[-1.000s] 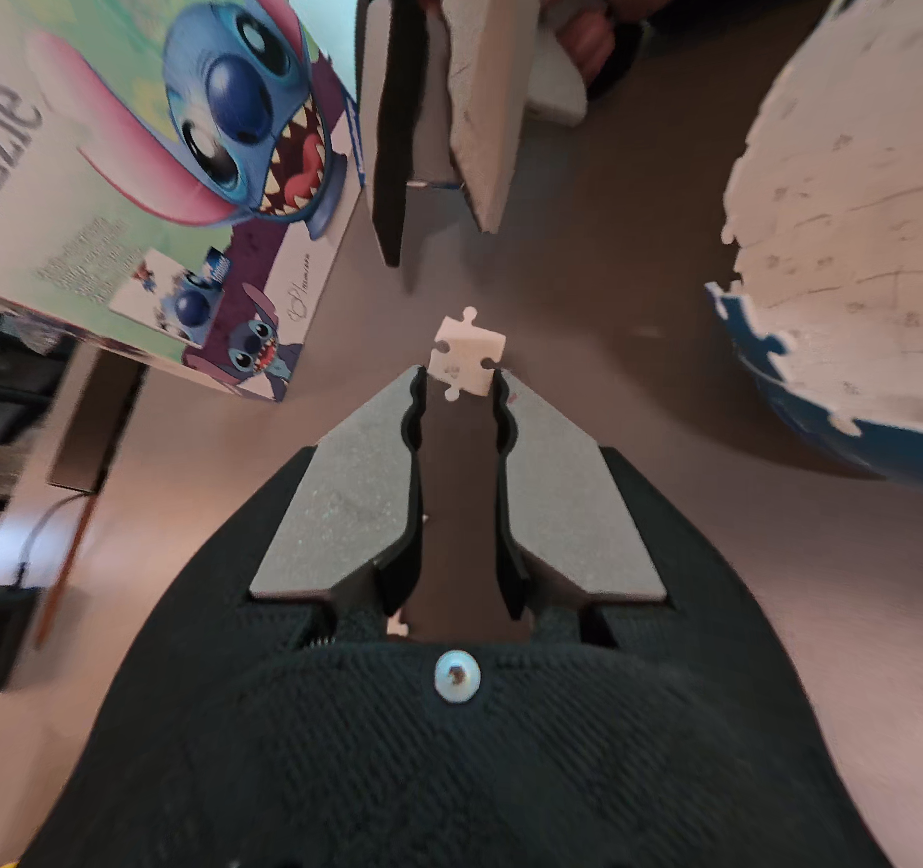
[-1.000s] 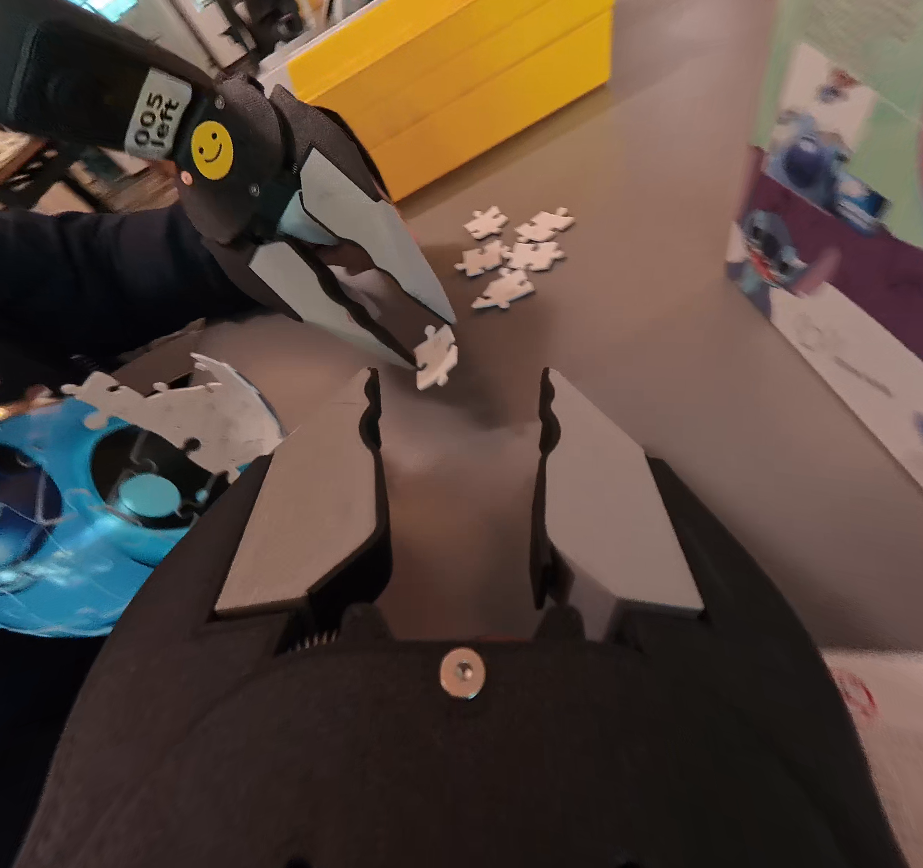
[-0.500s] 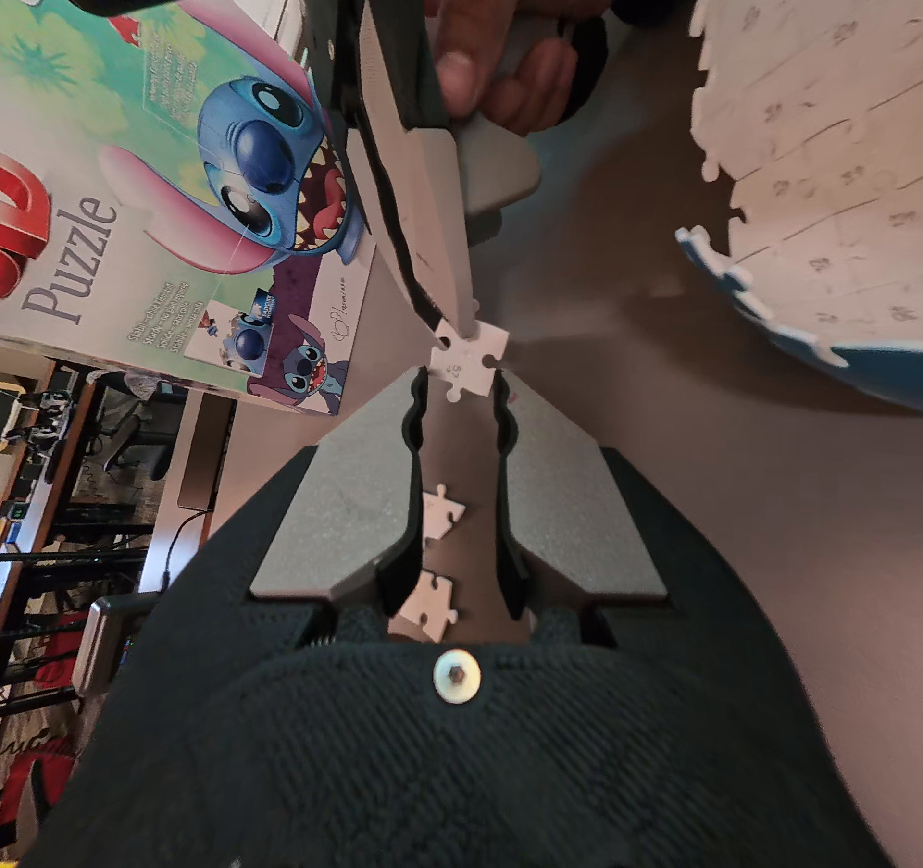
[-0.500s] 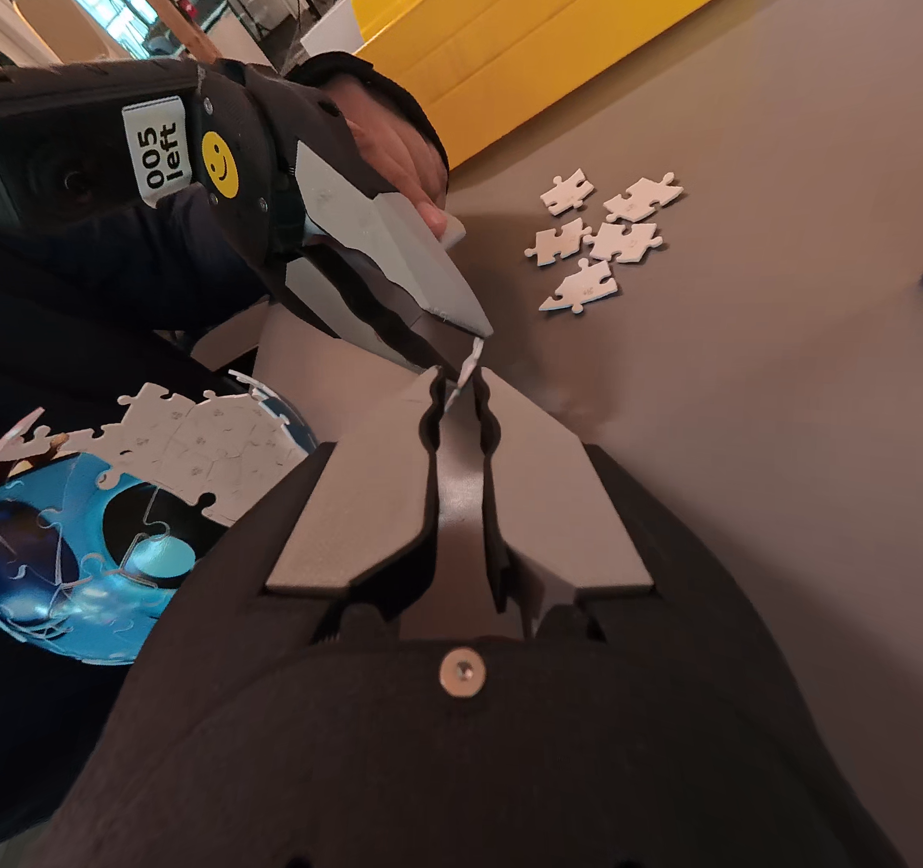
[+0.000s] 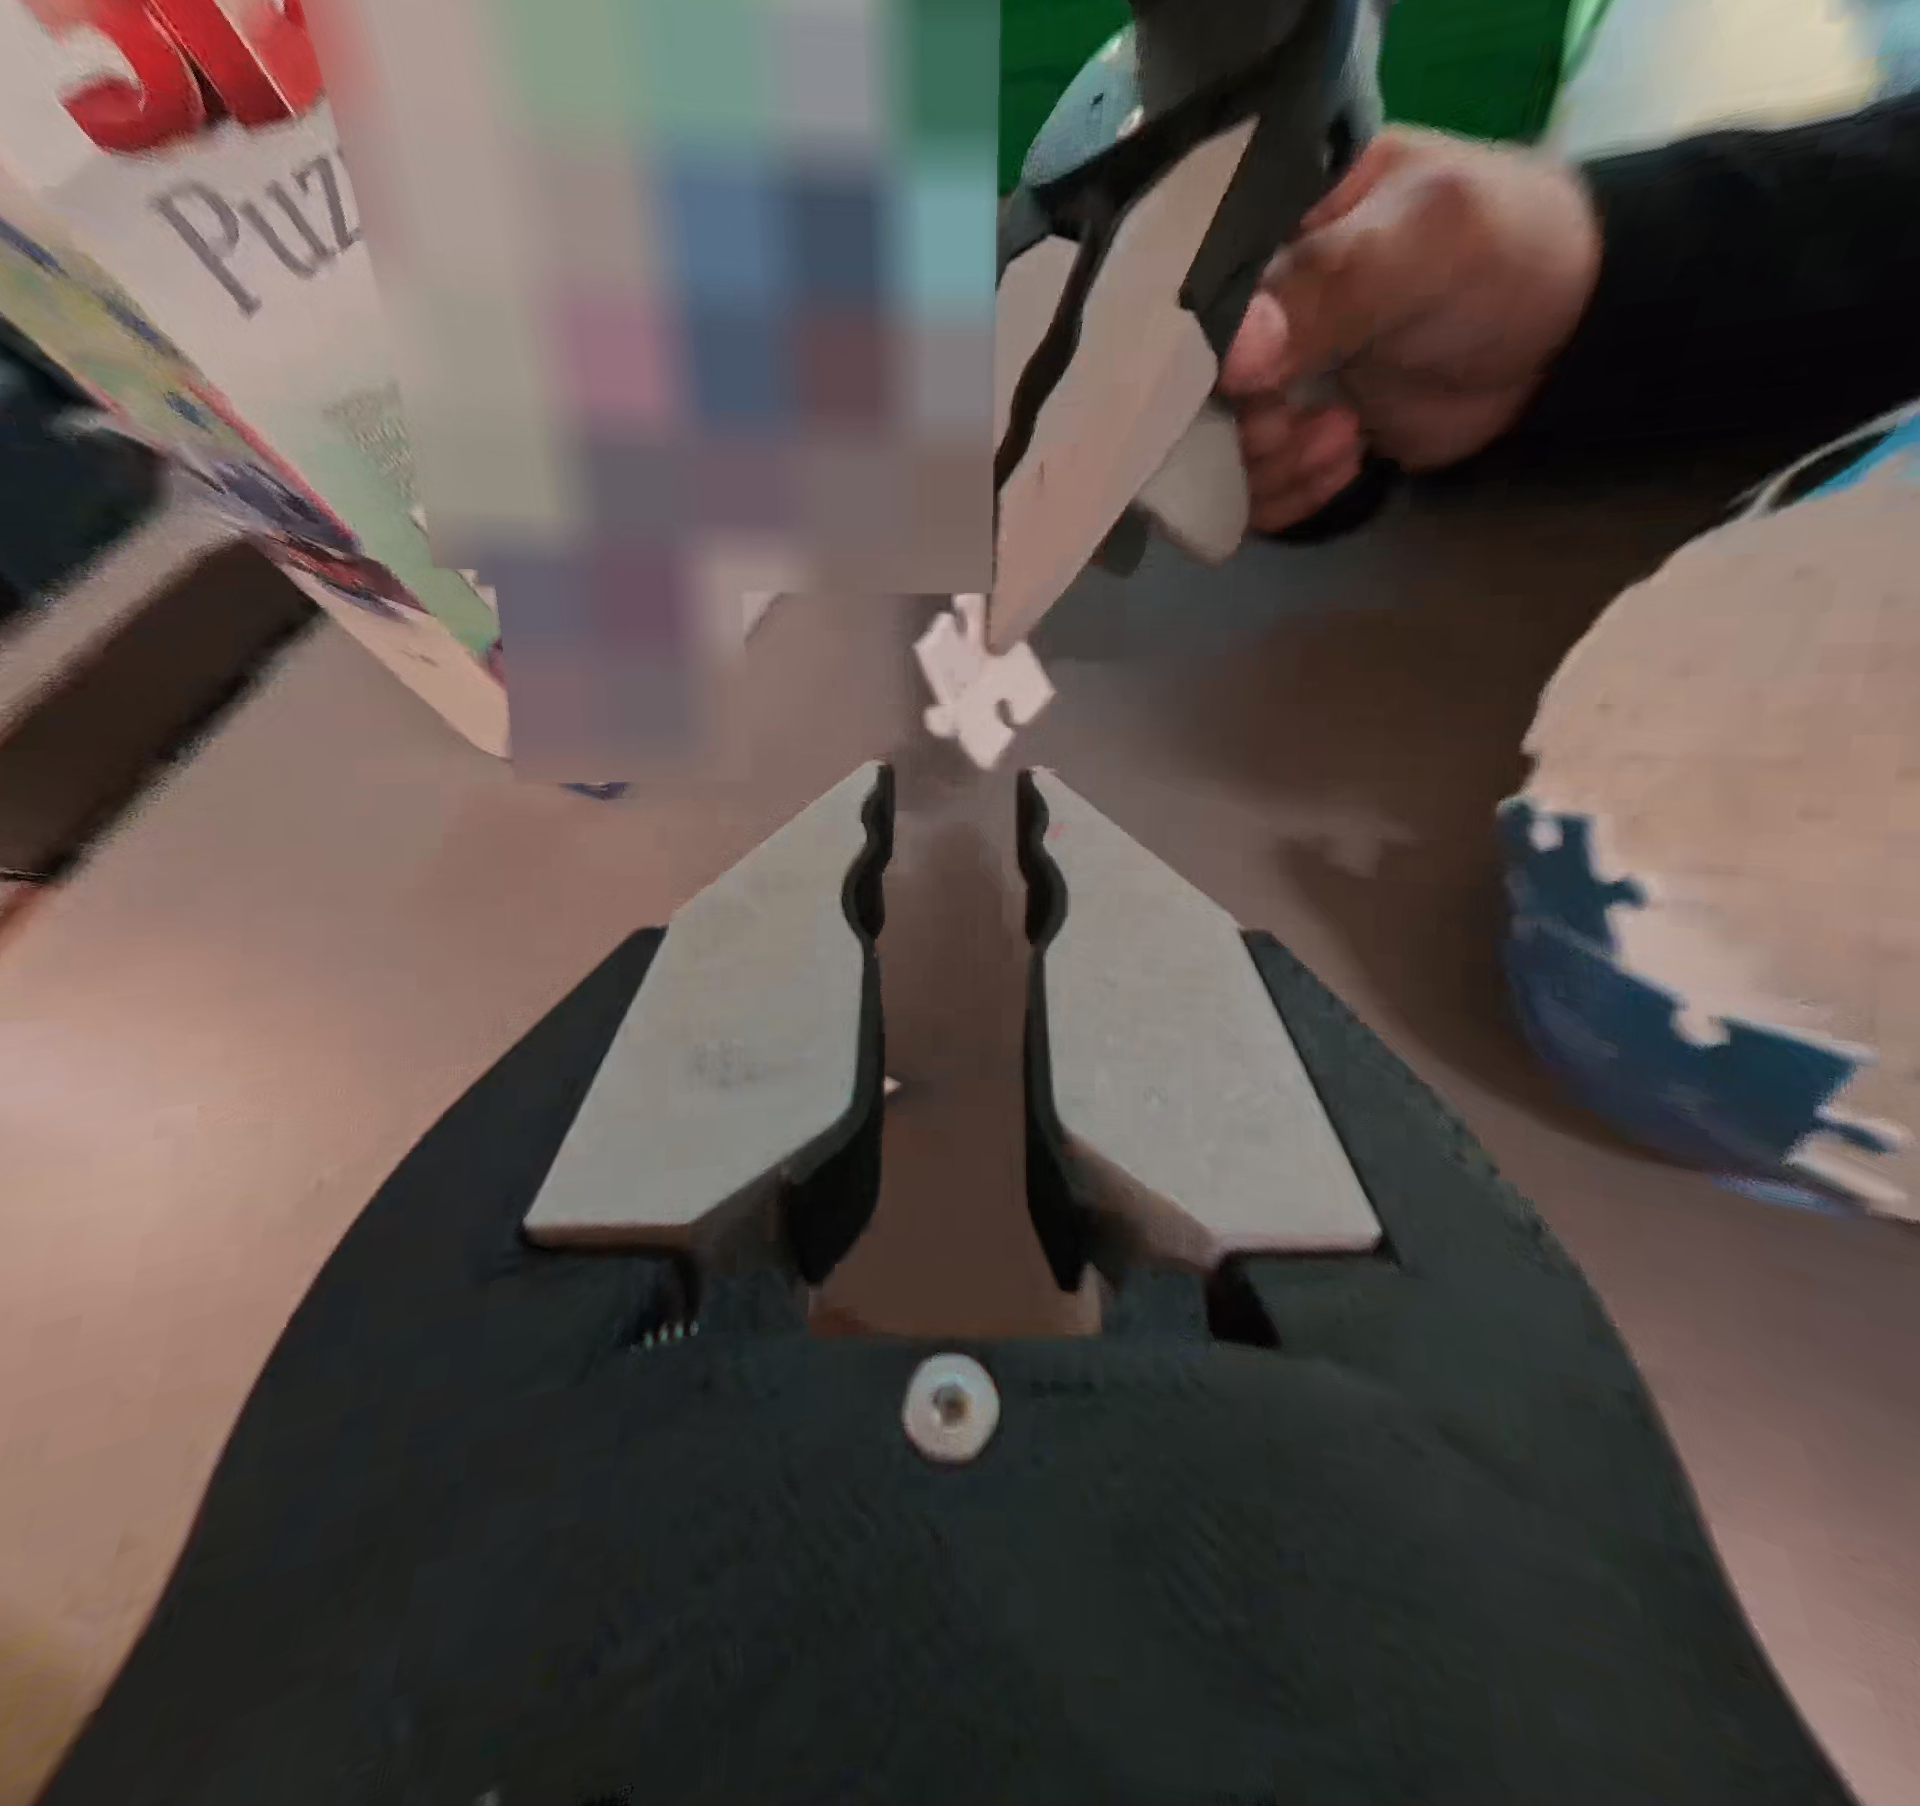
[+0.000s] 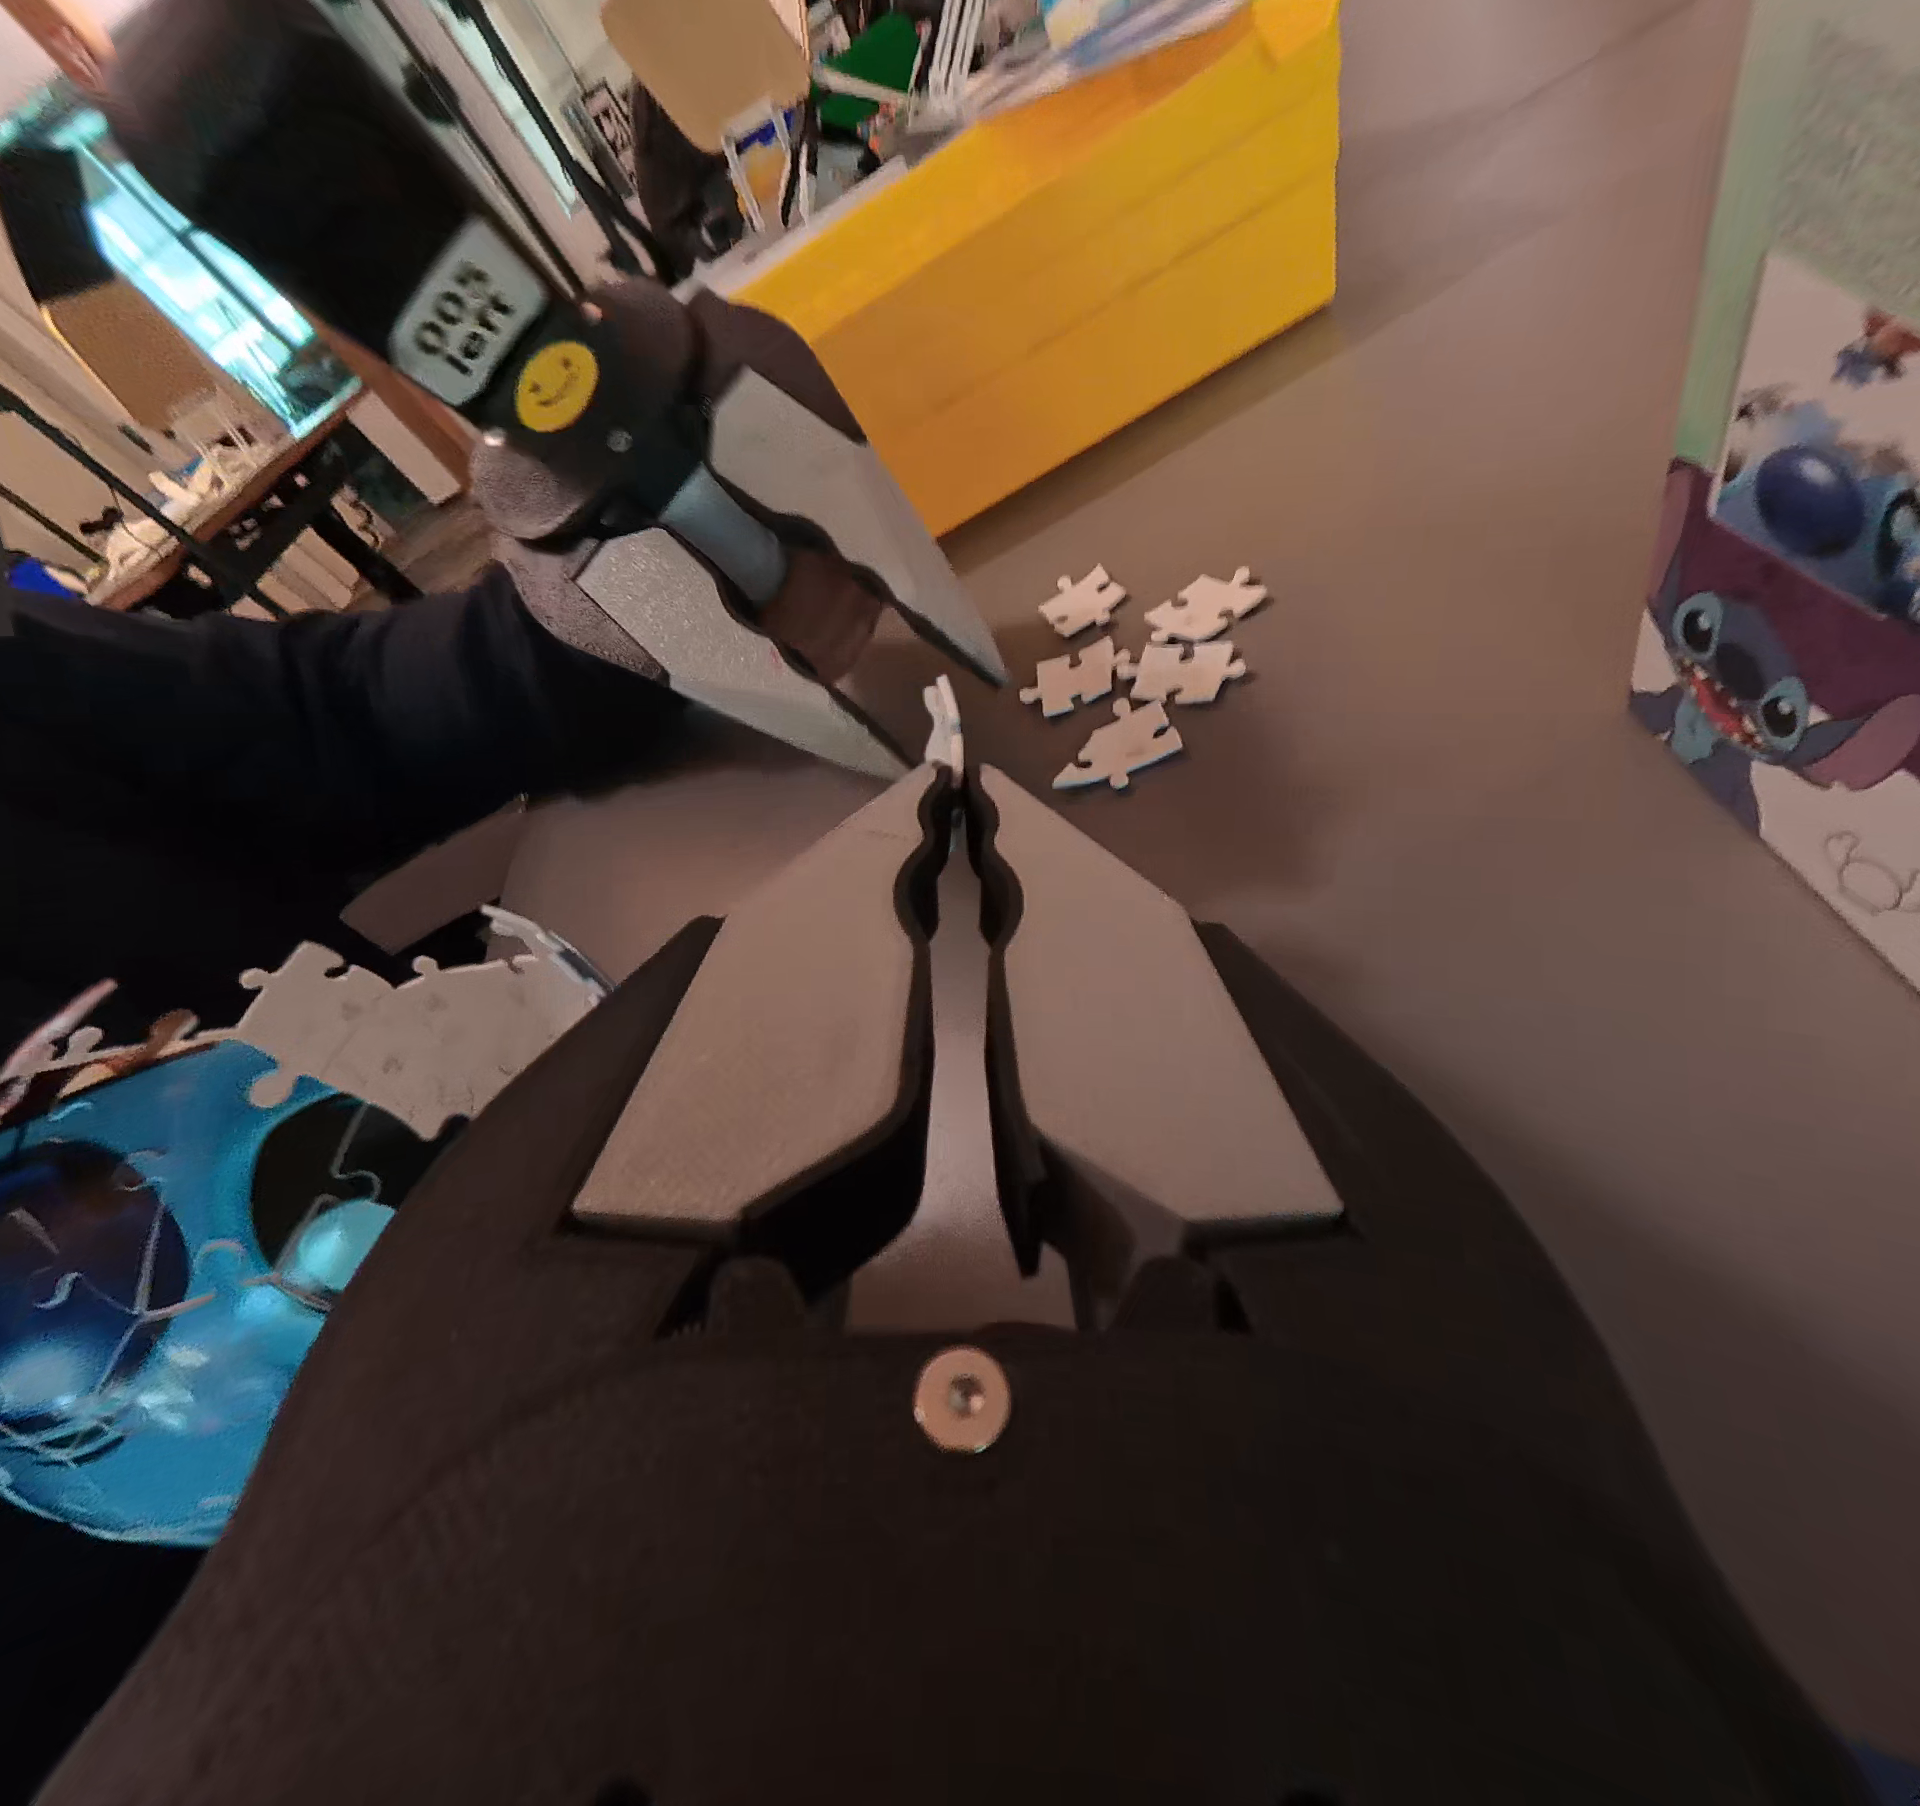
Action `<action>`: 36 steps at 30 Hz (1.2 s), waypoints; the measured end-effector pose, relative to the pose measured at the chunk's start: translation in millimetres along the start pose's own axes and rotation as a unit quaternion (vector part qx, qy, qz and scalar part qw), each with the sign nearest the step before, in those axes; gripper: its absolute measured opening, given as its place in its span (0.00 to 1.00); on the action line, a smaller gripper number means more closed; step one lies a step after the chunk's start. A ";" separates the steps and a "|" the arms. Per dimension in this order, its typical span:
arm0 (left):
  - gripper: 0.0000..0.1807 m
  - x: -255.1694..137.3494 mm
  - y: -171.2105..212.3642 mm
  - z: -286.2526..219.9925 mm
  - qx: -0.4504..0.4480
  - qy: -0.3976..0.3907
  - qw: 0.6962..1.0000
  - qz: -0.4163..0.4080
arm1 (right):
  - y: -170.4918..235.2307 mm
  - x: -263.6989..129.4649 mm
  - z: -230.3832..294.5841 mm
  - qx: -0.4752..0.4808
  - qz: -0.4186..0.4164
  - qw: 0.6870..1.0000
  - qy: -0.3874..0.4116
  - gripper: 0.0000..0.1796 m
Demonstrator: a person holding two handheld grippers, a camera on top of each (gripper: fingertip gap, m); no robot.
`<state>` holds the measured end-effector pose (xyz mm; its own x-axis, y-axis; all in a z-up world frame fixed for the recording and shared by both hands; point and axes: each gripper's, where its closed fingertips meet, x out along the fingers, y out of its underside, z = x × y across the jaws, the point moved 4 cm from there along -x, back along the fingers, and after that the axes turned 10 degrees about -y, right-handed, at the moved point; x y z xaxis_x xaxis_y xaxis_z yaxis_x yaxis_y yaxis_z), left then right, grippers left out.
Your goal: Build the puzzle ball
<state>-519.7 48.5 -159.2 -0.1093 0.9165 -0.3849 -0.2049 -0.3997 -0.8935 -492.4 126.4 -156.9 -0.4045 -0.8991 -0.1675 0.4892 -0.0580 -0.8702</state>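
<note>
Handover done since half a second ago: the white puzzle piece (image 5: 982, 681) then sat between the left gripper's tips and now hangs from the right gripper (image 6: 954, 777) alone, whose jaws are pinched nearly closed on its edge. Left gripper (image 5: 954, 788) has backed off a little, jaws parted by a narrow gap, nothing between them. Nearest on the left in the right wrist view sits the partly built puzzle ball (image 6: 135, 1268), a curved shell, glossy blue print outside, matte white backs, knobbed unfinished rim. Judgement: the grip is only on one corner of a thin, stiff card-like piece, so it could pivot; carry it slowly, keep the clamp steady, and turn the wrist so its tabs line up with the rim notches before pressing in, with the left gripper free to brace the shell. Farther out on the smooth grey-brown table (image 6: 1455, 1029) lie five loose pieces (image 6: 1148, 670), white side up, close together. On the right stands the printed puzzle box (image 6: 1808, 613); beyond, a yellow plastic bin (image 6: 1091, 322), ribbed sides.
</note>
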 end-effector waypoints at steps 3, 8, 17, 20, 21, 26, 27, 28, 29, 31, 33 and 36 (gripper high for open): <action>0.10 0.2 -3.5 -7.7 -0.082 0.069 0.994 -0.006 | -11.0 -3.2 6.5 -0.012 -0.041 0.999 -0.007 0.00; 0.00 -5.6 -20.1 -12.9 -0.120 0.101 0.986 -0.060 | -17.0 -1.2 16.6 -0.030 -0.068 0.997 -0.020 0.00; 0.00 -6.4 -22.8 1.1 -0.174 0.083 0.978 -0.082 | -19.8 -7.2 16.0 -0.024 -0.126 0.991 -0.022 0.00; 0.00 -3.7 -16.1 0.8 -0.185 0.096 0.976 -0.061 | -25.0 -11.0 19.8 -0.030 -0.140 0.989 -0.026 0.00; 0.02 -3.5 -17.7 -1.1 -0.196 0.108 0.972 -0.066 | -24.9 -10.6 20.6 -0.033 -0.136 0.990 -0.025 0.00; 0.03 -2.5 -25.5 -4.3 -0.214 0.113 0.967 -0.083 | -23.6 -3.4 25.6 -0.051 -0.129 0.990 -0.018 0.00; 0.00 -2.7 -25.9 -6.7 -0.213 0.120 0.966 -0.086 | -24.0 -2.7 26.4 -0.053 -0.130 0.990 -0.018 0.00; 0.00 -2.4 -26.0 -7.9 -0.212 0.121 0.966 -0.091 | -24.1 -2.3 26.8 -0.053 -0.130 0.990 -0.019 0.00; 0.00 -2.2 -26.2 -7.7 -0.210 0.118 0.966 -0.096 | -24.2 -2.8 26.6 -0.052 -0.132 0.990 -0.019 0.00; 0.00 -3.1 -26.9 -6.9 -0.217 0.123 0.963 -0.099 | -23.5 -4.3 25.1 -0.050 -0.134 0.990 -0.018 0.00; 0.00 -5.7 -29.5 -3.7 -0.246 0.135 0.954 -0.110 | -24.1 -6.5 24.7 -0.047 -0.143 0.988 -0.020 0.00; 0.00 -8.7 -31.8 3.3 -0.282 0.142 0.940 -0.128 | -24.5 -6.6 24.4 -0.046 -0.149 0.988 -0.019 0.00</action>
<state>-515.4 53.1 -126.7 0.1546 0.9813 -0.1143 0.3683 -0.1646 -0.9150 -482.9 123.1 -123.2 -0.4890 -0.8643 0.1178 0.2812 -0.2841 -0.9166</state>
